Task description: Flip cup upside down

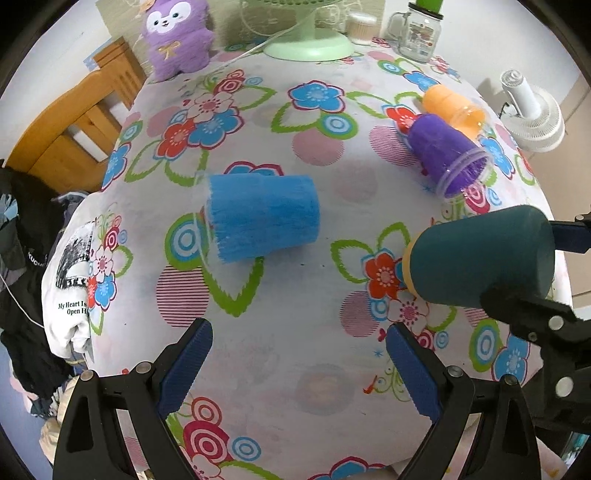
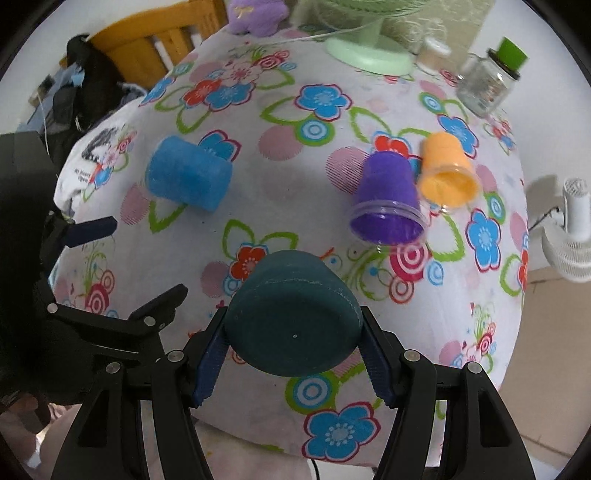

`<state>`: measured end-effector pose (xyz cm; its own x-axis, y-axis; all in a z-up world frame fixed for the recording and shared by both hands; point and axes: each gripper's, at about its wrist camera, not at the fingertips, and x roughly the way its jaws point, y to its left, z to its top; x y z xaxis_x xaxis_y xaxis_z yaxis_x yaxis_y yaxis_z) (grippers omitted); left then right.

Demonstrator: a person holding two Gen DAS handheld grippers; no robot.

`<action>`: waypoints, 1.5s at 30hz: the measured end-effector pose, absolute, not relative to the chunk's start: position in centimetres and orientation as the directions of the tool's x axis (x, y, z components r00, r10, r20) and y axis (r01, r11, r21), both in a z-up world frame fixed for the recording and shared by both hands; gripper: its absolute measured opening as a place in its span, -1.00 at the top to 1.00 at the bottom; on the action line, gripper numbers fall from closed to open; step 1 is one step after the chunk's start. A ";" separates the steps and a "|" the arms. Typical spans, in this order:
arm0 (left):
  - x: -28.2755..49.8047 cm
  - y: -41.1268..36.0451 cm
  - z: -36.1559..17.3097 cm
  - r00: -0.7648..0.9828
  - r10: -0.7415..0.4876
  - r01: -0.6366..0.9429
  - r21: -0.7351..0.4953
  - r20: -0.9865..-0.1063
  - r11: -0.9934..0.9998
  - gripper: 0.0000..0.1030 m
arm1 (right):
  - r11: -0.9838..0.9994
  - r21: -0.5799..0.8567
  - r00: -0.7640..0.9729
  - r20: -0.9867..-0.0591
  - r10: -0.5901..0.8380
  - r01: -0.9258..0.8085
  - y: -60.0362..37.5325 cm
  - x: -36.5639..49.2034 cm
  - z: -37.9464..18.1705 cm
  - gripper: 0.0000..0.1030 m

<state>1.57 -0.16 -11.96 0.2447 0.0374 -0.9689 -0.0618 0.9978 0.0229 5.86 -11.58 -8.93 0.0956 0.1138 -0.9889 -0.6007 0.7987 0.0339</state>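
Observation:
My right gripper [image 2: 293,354] is shut on a dark teal cup [image 2: 291,317], its flat base turned toward the camera. In the left wrist view the teal cup [image 1: 480,254] hangs on its side above the table at the right, held by the right gripper [image 1: 517,266]. My left gripper [image 1: 299,354] is open and empty above the cloth. A blue cup [image 1: 262,218] lies on its side ahead of it; it also shows in the right wrist view [image 2: 188,177]. A purple cup [image 1: 447,151] [image 2: 388,199] and an orange cup [image 1: 454,107] [image 2: 447,170] lie tipped at the right.
The table carries a flowered cloth [image 1: 295,122]. At the back stand a purple plush toy [image 1: 173,33], a green fan base [image 1: 310,44] and a glass jar [image 1: 421,33]. A white fan [image 1: 532,110] sits off the right edge. A wooden chair [image 1: 74,122] and clothes lie at the left.

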 end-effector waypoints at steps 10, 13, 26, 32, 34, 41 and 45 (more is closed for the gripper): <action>2.2 0.7 -12.3 0.240 0.033 -0.092 0.011 -0.970 0.996 -0.87 | 0.753 0.046 -0.016 -0.999 0.047 -0.656 -9.4 7.3 -10.1 -0.33; 2.2 0.9 -12.5 0.234 0.037 -0.092 0.016 -0.972 0.996 -0.86 | 0.745 0.041 -0.019 -0.999 0.037 -0.666 -8.8 7.7 -10.2 -0.34; 1.9 2.4 -11.5 0.214 0.056 -0.123 0.030 -0.975 0.992 -0.87 | 0.772 0.078 0.021 -0.993 0.118 -0.630 -8.7 7.2 -9.2 -0.64; 1.6 2.3 -8.8 0.251 0.073 -0.131 0.041 -0.965 0.991 -0.87 | 0.813 0.086 0.088 -0.982 0.167 -0.576 -10.1 6.2 -6.8 -0.67; 1.3 2.2 -7.8 0.264 0.069 -0.134 0.034 -0.962 0.990 -0.87 | 0.831 0.082 0.124 -0.976 0.179 -0.551 -10.9 5.8 -5.7 -0.67; 0.6 0.9 -4.6 0.283 0.105 -0.133 0.070 -0.953 0.989 -0.87 | 0.890 0.039 0.252 -0.953 0.170 -0.454 -13.5 4.5 -2.1 -0.68; 0.0 0.1 -2.5 0.300 0.113 -0.133 0.076 -0.947 0.988 -0.87 | 0.918 0.029 0.324 -0.931 0.168 -0.395 -15.1 3.5 0.0 -0.68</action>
